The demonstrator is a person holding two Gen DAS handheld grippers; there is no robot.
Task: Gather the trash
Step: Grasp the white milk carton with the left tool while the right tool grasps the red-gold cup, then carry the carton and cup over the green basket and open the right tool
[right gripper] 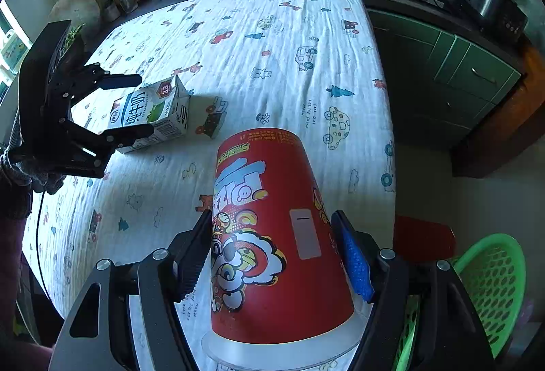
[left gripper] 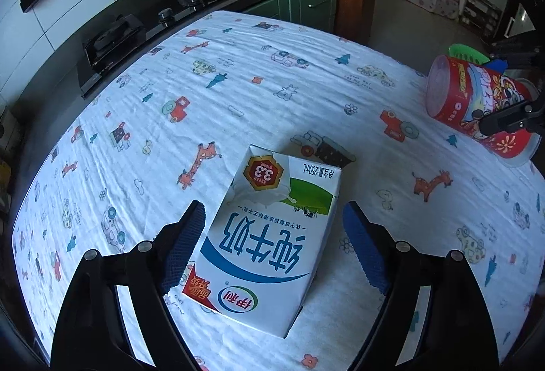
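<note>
The carton (left gripper: 269,234) lies flat on the tabletop (left gripper: 238,81) between the fingers of the open left claw (left gripper: 272,248), untouched. To its right, the right claw (right gripper: 272,255) grips a red cup (right gripper: 272,234), beside the green basket (right gripper: 494,282).

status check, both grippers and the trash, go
Left gripper open, straddling milk carton on table. Right gripper shut on red cup. Green basket beside table, path clear.

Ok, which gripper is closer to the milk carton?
Left. The left gripper straddles the milk carton, fingers open around it; the right gripper is off beside it, holding the red cup.
</note>
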